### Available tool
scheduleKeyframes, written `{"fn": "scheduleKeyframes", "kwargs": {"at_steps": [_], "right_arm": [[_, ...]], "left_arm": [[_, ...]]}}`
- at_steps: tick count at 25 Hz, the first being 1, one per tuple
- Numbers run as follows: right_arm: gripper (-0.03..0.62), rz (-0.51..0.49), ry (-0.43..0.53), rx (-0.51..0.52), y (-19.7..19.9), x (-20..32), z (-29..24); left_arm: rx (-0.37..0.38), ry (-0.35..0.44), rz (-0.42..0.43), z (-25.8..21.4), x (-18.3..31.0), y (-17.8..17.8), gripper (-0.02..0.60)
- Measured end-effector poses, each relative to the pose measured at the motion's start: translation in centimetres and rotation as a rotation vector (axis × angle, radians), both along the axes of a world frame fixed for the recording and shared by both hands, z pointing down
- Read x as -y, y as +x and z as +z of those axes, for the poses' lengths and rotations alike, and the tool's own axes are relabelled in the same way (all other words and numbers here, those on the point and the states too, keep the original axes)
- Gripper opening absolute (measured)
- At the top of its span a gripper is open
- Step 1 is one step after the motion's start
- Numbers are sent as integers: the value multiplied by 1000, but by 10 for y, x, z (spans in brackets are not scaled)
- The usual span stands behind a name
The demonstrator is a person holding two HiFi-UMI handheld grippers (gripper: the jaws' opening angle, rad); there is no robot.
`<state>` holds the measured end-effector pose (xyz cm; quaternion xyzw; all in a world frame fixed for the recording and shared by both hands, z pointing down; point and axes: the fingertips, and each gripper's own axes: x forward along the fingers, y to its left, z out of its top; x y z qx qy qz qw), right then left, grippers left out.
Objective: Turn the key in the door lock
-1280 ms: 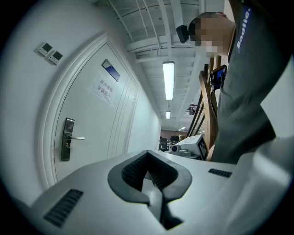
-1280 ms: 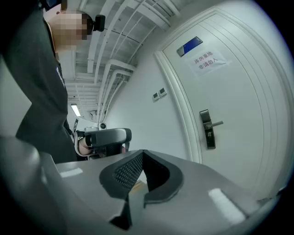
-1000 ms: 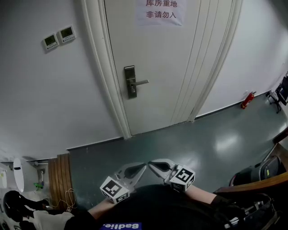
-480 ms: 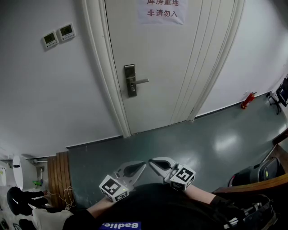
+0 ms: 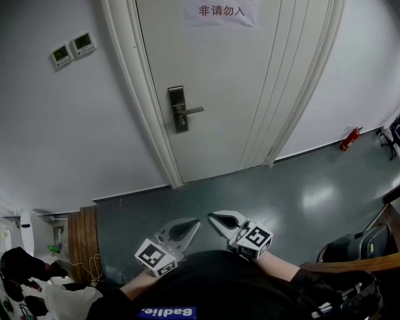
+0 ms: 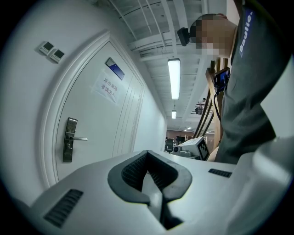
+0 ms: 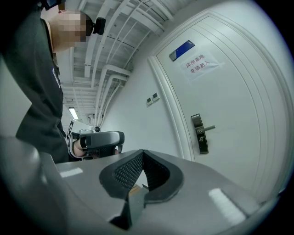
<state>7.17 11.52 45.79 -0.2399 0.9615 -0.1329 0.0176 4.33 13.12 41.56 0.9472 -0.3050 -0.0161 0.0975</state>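
left tool (image 5: 195,222): held low, just before the person's dark shirt (image 5: 219,290), pointing level toward the door. In the left gripper view the left tool (image 6: 147,153) is closed, its ribbed pads meeting at the tip with nothing pinched there.
right tool (image 5: 210,217): beside the left one, tips near each other but apart. In the right gripper view the right tool (image 7: 143,152) is closed too, pad tips together. A small tan sliver sits in the hollow behind the pads, and I cannot tell what it is.
marker cubes: one on each tool, left (image 5: 154,258) and right (image 5: 254,240), close to the person's forearms.
door lock (image 5: 177,109): a tall metal plate on the left edge of the white door (image 5: 244,94), well apart from both tools. It also shows in the left gripper view (image 6: 69,139) and the right gripper view (image 7: 200,133).
lever (image 5: 194,110): sticks out level from the plate toward the door's middle.
key: too small to make out in any view.
paper sign (image 5: 220,10): stuck high on the door, above the lock.
wall panels (image 5: 73,49): two small units on the white wall left of the door frame.
floor (image 5: 281,187): glossy grey-green, between the tools and the door.
fire extinguisher (image 5: 350,138): red, at the wall's foot on the right.
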Motion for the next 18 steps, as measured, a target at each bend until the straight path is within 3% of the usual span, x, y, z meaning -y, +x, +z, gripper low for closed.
{"fn": "scheduleKeyframes", "kwargs": {"at_steps": [8, 18], "right_arm": [[3, -6, -35, -11, 5, 45, 17], [3, 77, -49, -44, -57, 175, 28]], "left_arm": [[0, -12, -55, 8, 40, -1, -8], [-20, 32, -12, 11, 161, -71, -8]]}}
